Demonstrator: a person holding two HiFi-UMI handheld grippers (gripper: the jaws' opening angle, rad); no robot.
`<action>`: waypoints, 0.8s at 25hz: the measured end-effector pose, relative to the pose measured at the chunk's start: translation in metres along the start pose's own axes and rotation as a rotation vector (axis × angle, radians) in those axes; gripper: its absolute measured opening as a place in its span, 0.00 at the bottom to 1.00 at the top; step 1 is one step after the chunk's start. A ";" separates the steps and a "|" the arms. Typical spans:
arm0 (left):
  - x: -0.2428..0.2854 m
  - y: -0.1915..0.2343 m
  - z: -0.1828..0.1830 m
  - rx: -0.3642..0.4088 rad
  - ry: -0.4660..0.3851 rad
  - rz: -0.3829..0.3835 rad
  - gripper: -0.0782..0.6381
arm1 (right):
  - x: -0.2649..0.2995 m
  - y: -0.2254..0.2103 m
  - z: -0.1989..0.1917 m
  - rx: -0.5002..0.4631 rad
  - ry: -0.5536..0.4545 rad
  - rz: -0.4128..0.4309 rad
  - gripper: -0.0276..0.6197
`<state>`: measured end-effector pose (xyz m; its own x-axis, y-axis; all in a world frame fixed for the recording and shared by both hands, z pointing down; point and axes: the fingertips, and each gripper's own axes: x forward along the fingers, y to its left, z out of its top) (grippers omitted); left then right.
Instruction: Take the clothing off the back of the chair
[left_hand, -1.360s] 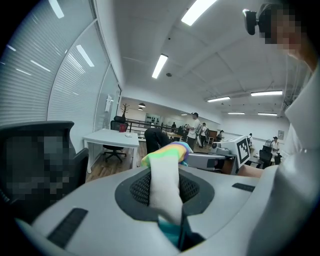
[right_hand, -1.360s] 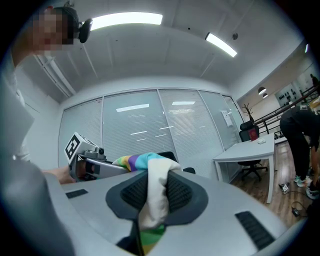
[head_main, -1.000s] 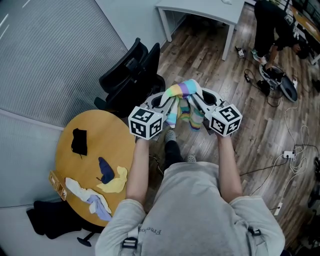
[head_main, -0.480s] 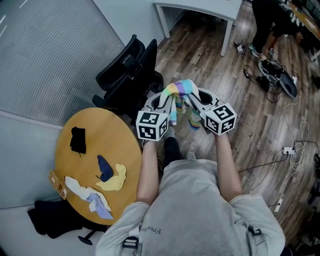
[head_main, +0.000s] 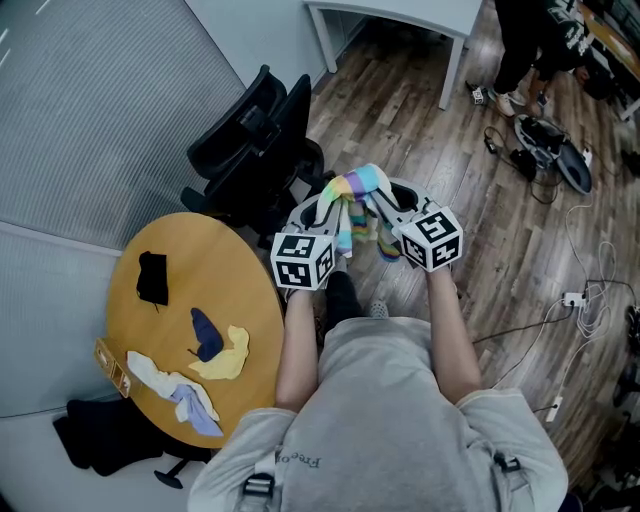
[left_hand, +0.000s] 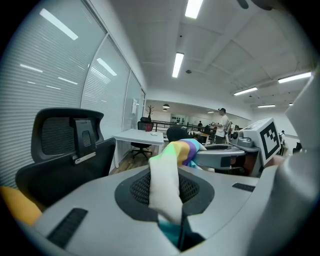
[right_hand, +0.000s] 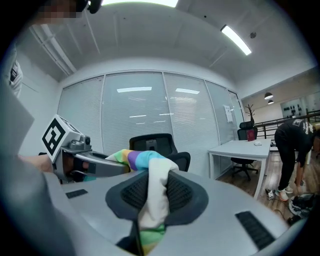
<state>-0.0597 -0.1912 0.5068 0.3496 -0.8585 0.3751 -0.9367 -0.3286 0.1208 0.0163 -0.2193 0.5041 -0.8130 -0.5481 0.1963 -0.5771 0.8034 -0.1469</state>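
Note:
A rainbow-striped garment with white ends hangs between my two grippers, in the air in front of the person's chest. My left gripper is shut on one white end. My right gripper is shut on the other end. The striped middle bridges the gap between them. The black office chair stands beyond and to the left of the garment, with a bare back, apart from both grippers. It also shows as the black chair in the left gripper view and the chair in the right gripper view.
A round wooden table at the left carries several small garments. Dark cloth lies on the floor beside it. A white desk stands at the back. A person bends over at the far right, and cables lie on the wood floor.
Both grippers have sunk a little with the striped garment still held between them, and the two marker cubes have drawn slightly closer together.

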 end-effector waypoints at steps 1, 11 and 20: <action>-0.001 0.001 -0.001 -0.003 -0.003 0.004 0.21 | 0.001 0.001 -0.001 -0.006 0.002 0.002 0.17; -0.009 0.005 0.001 -0.017 -0.035 0.042 0.21 | 0.003 0.009 -0.001 -0.009 -0.001 0.014 0.17; -0.015 0.010 -0.002 -0.023 -0.042 0.048 0.21 | 0.006 0.016 -0.002 -0.012 -0.003 0.021 0.17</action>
<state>-0.0740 -0.1806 0.5037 0.3040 -0.8892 0.3419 -0.9525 -0.2776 0.1251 0.0027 -0.2095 0.5045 -0.8252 -0.5319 0.1900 -0.5590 0.8174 -0.1396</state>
